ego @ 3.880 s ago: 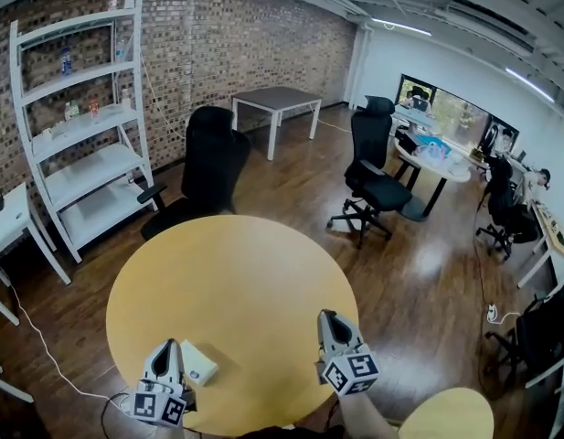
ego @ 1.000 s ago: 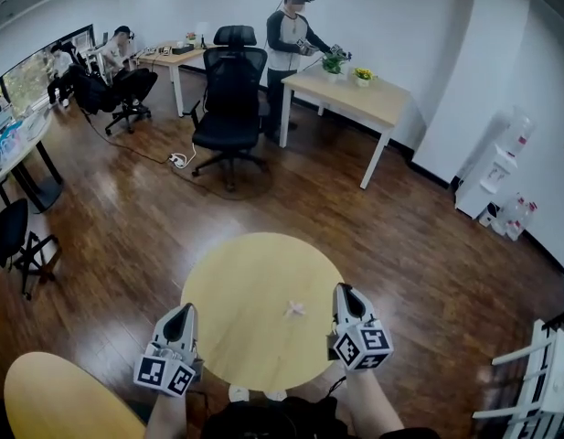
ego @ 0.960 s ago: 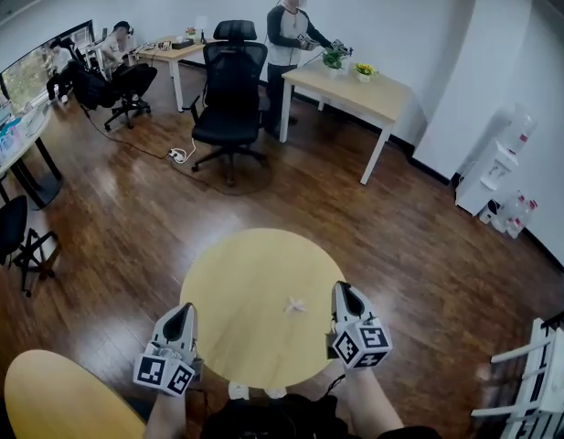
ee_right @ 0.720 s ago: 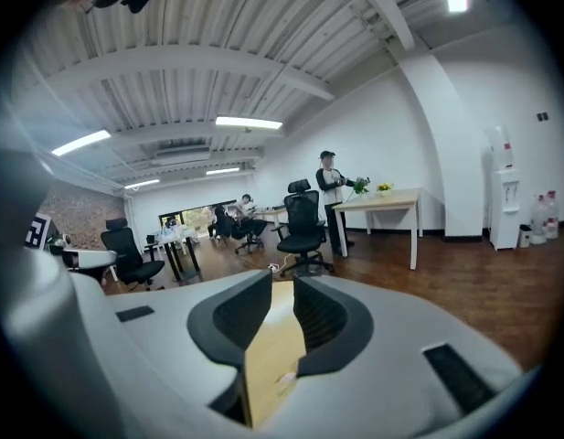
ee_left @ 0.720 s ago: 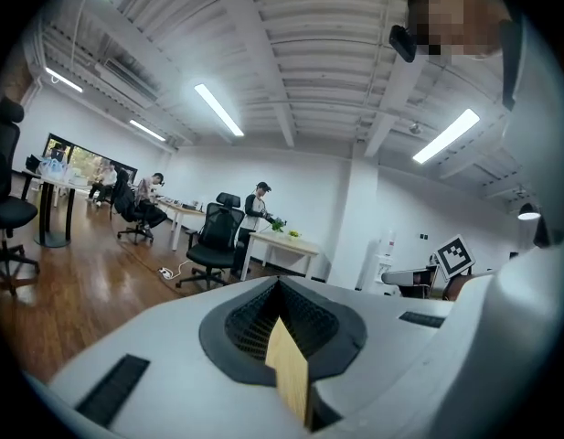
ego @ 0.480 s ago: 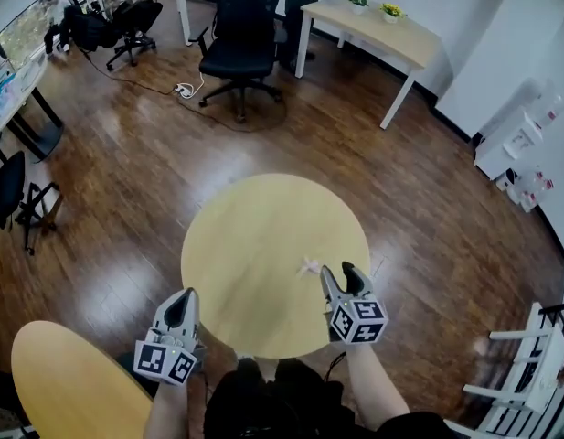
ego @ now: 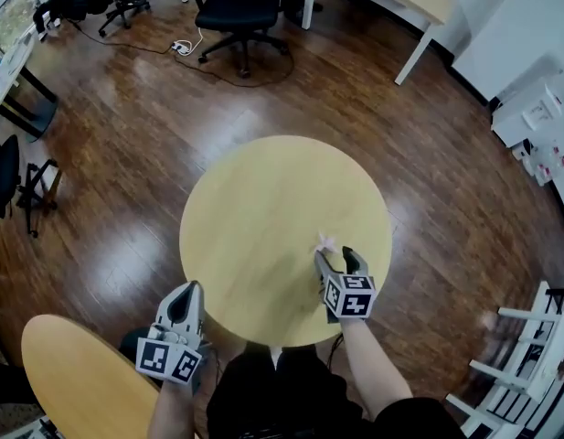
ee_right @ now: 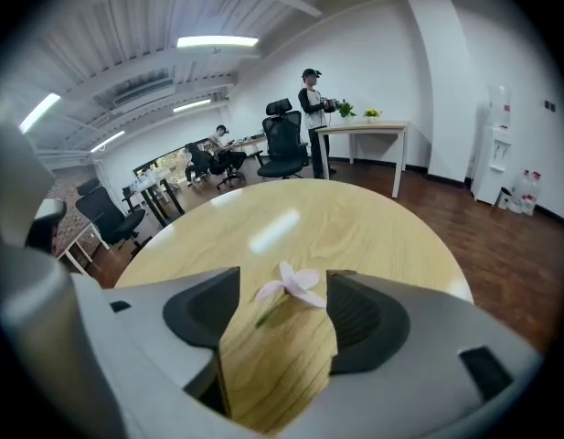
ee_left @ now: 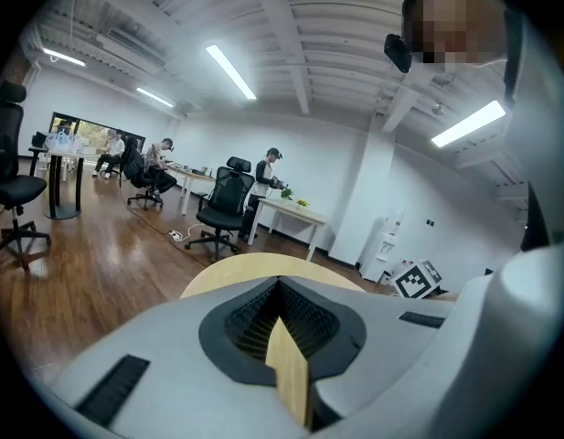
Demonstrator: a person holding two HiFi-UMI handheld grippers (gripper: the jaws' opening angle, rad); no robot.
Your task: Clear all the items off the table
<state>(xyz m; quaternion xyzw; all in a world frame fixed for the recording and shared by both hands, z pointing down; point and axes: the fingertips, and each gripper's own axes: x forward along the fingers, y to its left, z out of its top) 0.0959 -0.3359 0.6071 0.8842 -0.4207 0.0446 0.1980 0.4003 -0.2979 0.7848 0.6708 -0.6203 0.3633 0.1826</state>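
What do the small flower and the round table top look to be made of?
Flower: likely fabric or plastic, with pale pink matte petals on a thin green stem; a real bloom cannot be ruled out. Table: wood or wood-look laminate, with light yellow grain lines and a smooth semi-gloss finish showing a bright glare patch.

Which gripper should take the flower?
Right: the right gripper has just been opening its jaws, flower between their tips; the left gripper is shut by the table edge.
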